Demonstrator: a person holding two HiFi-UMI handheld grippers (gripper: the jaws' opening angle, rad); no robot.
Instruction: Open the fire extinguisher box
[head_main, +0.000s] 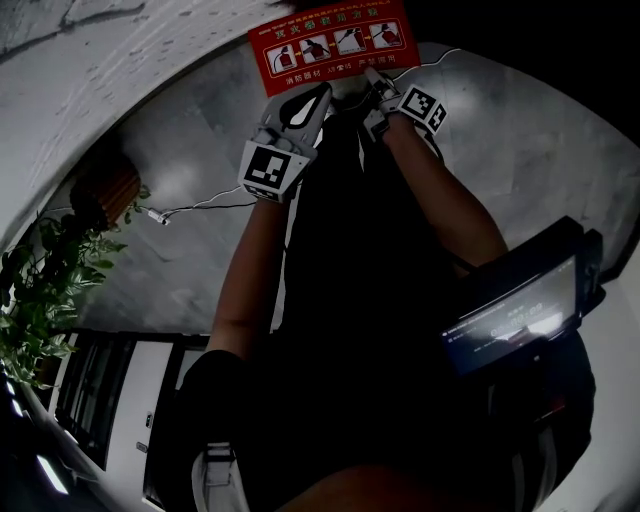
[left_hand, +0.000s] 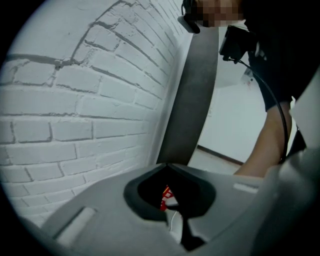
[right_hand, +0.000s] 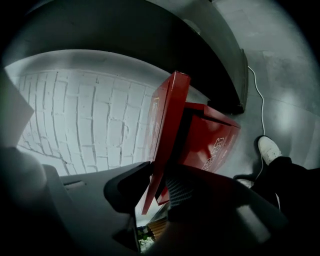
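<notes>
The red fire extinguisher box lid (head_main: 335, 45), printed with white pictograms, shows at the top of the head view. In the right gripper view the lid (right_hand: 167, 115) stands tilted up off the red box body (right_hand: 212, 135). My right gripper (right_hand: 157, 185) has the lid's lower edge between its jaws, with the ribbed pad against it. In the head view the right gripper (head_main: 375, 85) touches the lid's bottom edge. My left gripper (head_main: 320, 95) hovers just left of it, below the lid. Its tips (left_hand: 167, 166) meet with nothing held.
A white brick wall (left_hand: 75, 100) rises behind the box. A dark pillar (left_hand: 192, 95) stands beside it. On the grey floor lie a white cable (head_main: 200, 207) and a potted plant (head_main: 40, 290). A screen device (head_main: 520, 310) hangs at my right. A white shoe (right_hand: 270, 149) is nearby.
</notes>
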